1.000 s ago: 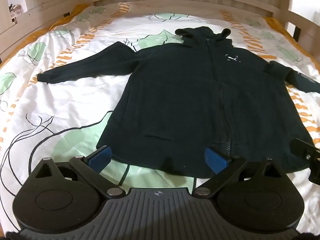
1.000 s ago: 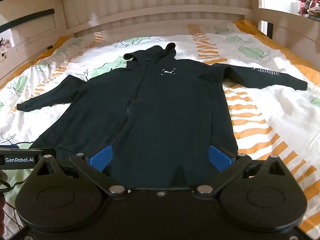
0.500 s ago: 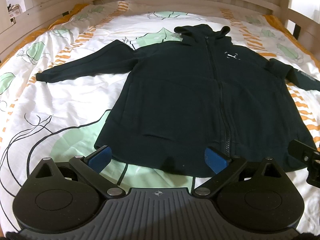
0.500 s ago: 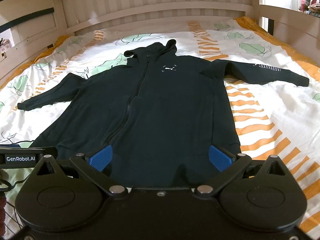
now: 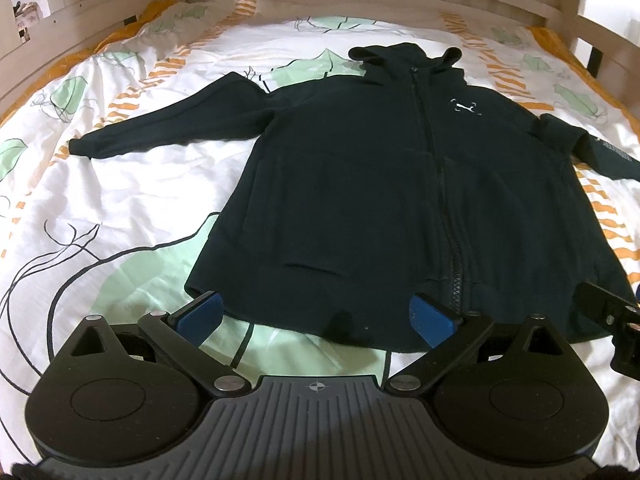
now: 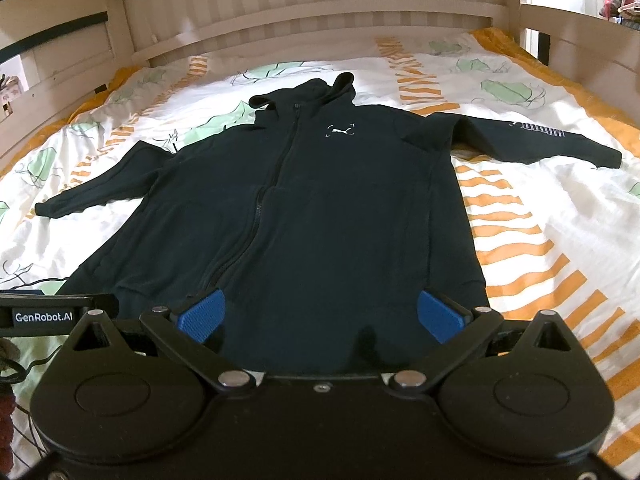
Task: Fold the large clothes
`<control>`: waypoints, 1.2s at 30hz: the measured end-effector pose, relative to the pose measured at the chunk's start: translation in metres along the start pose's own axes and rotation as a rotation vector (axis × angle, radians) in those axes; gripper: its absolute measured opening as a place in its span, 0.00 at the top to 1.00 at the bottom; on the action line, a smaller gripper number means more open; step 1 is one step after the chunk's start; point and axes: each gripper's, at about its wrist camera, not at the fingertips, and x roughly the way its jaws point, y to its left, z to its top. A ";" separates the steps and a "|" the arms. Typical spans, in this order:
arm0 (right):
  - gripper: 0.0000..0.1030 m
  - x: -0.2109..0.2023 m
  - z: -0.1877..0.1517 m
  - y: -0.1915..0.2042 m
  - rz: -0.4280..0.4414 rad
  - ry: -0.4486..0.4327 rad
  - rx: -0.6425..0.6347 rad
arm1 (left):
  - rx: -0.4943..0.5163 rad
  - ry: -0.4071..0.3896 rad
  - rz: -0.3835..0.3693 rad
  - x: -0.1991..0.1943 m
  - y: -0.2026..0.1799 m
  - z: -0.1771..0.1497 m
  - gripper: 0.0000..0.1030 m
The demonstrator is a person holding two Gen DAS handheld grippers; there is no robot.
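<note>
hoodie (image 6: 320, 208) flat on bedspread (image 6: 540, 208) | right gripper (image 6: 320, 316) spread wide over hem

"GenRobot.AI" stands on the left gripper's black bar (image 6: 52, 315).

Warm, fairly bright indoor light; the white quilt (image 5: 132, 184) nearly glares, while the dark hoodie (image 6: 320, 208) loses its detail. Fisheye bending curves the headboard (image 6: 312, 12) and far edges; both views are slightly soft
</note>
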 end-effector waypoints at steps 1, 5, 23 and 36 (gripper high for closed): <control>0.01 0.000 0.000 0.000 0.000 0.001 0.000 | -0.001 0.001 -0.001 0.000 0.000 0.000 0.02; 0.01 0.002 0.001 0.000 0.002 0.007 0.000 | -0.001 0.003 -0.001 0.000 0.000 0.001 0.02; 0.01 0.007 0.000 0.000 0.008 0.032 0.016 | 0.000 0.026 -0.006 0.009 -0.002 0.003 0.02; 0.01 0.022 0.003 -0.005 0.034 0.077 0.028 | -0.029 0.013 -0.046 0.020 0.009 0.011 0.02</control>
